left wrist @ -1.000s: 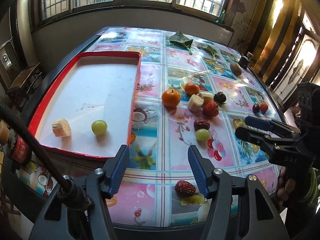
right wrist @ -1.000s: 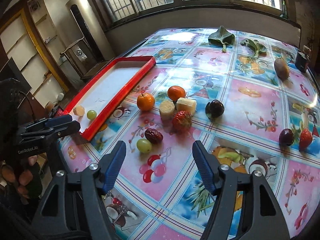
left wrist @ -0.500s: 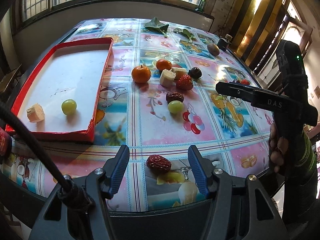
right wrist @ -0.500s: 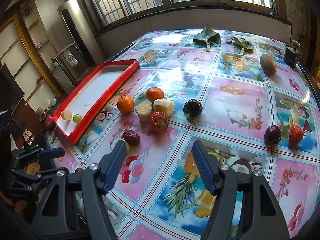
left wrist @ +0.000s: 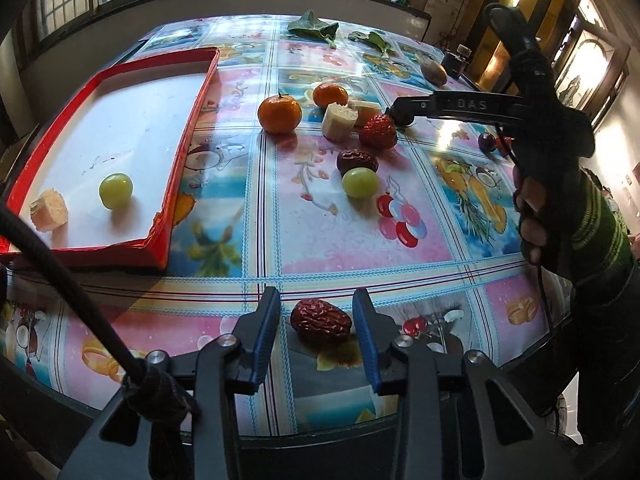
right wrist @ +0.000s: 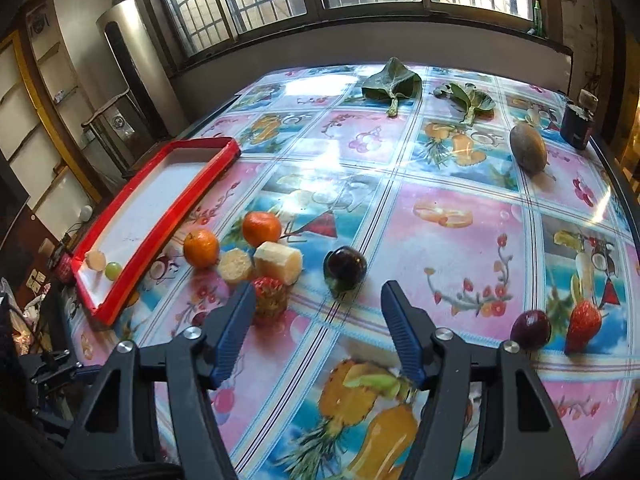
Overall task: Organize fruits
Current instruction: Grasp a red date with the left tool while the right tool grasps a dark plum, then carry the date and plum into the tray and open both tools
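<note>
A wrinkled red date (left wrist: 320, 320) lies near the table's front edge between the blue pads of my left gripper (left wrist: 316, 334). Its jaws are closing, with a thin gap still showing on the left side. My right gripper (right wrist: 318, 320) hovers over the fruit cluster, jaws closing with nothing between them. A dark plum (right wrist: 345, 270) sits just beyond its tips. In the left wrist view the right gripper (left wrist: 400, 112) reaches in behind a strawberry (left wrist: 378, 131). The red tray (left wrist: 188, 136) holds a green grape (left wrist: 116, 190) and a pale chunk (left wrist: 48, 210).
Two oranges (left wrist: 279, 113) (left wrist: 330, 95), pale chunks (left wrist: 336, 120), a dark date (left wrist: 357, 161) and a green grape (left wrist: 360, 183) lie mid-table. At the right are a plum (right wrist: 530, 330) and strawberry (right wrist: 584, 326). A kiwi (right wrist: 528, 148), jar (right wrist: 576, 126) and leaves (right wrist: 392, 82) lie farther back.
My left gripper sank toward the red date and its jaws narrowed around it. The right gripper slid across the table toward the dark plum, and its jaws narrowed a little.
</note>
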